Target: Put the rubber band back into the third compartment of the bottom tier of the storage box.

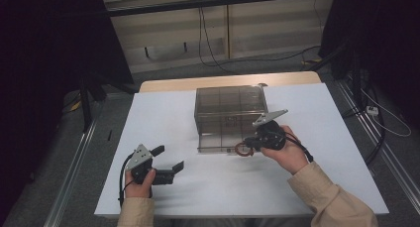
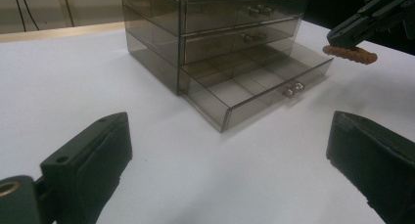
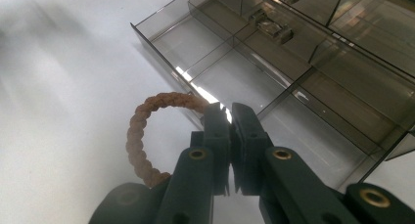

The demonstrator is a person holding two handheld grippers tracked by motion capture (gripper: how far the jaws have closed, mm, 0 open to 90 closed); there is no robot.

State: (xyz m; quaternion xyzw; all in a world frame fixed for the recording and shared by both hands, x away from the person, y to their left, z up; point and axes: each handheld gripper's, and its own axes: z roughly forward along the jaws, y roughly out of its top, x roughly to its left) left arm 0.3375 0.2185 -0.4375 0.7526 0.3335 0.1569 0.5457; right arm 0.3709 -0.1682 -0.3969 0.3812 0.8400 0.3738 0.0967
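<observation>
So the right gripper (image 3: 230, 111) has its jaws pinched nearly together on a braided brown ring (image 3: 142, 136), gripping it at one spot on the loop. From the gripper's own camera the rest of the ring curls out to the left of the jaws and back down under them. It hangs free, not touching the table (image 1: 163, 118).

Right ahead of those jaws is the smoky see-through drawer box (image 1: 228, 105). Its bottom drawer (image 3: 274, 87) is pulled out, and the jaw tips sit right over the drawer's near front corner. The drawer is split into compartments by thin walls; I can't tell which compartment the ring lines up with, since most of the loop is still outside the drawer's edge, over bare table. In the high view the ring (image 1: 242, 149) is just at the drawer front, with the hand (image 1: 289, 155) behind it on the right.

The left gripper (image 1: 166, 162) is spread wide with nothing between the jaws. It sits low at the near left of the table, well apart from the box. Looking along it, the box is up ahead between the two jaws, with the open drawer poking toward the right, and the other gripper with the ring (image 2: 350, 54) is just past the drawer's far corner.
</observation>
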